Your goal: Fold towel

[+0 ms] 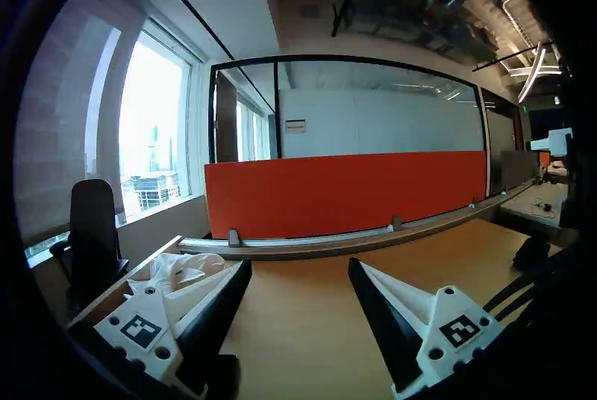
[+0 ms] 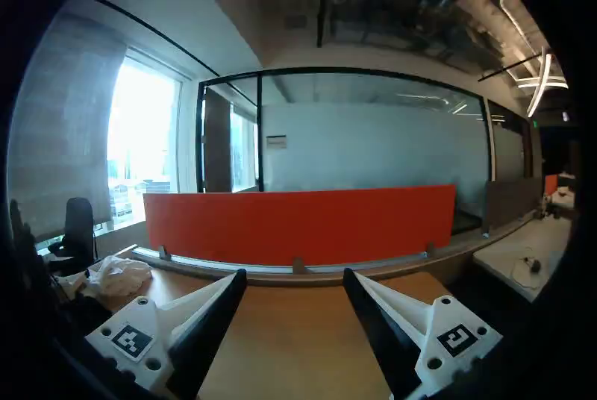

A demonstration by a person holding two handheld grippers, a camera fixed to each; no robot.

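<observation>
While hovering over desk [image 1: 298, 348], left gripper [image 1: 299, 263] and right gripper [image 2: 294, 273] are holding fingers spread, grasping nothing. Crumpled white towel [image 1: 183, 269] is lying at desk's left end, beyond left gripper's finger. Orange partition [image 1: 343, 195] is standing behind.

A: desk [image 1: 298, 325]?
B: Pale wood, smooth, low sheen.
A: towel [image 1: 183, 269]?
B: White cloth, soft, crumpled, matt.
A: Far divider [image 1: 343, 191]?
B: Orange, matt, cloth-like; rail [image 1: 313, 239] beneath, dull metal.
A: left gripper [image 1: 298, 261], right gripper [image 2: 295, 272]?
B: White plastic, matt black inner faces.
A: partition [image 1: 373, 109] beyond?
B: Glass, glossy.
</observation>
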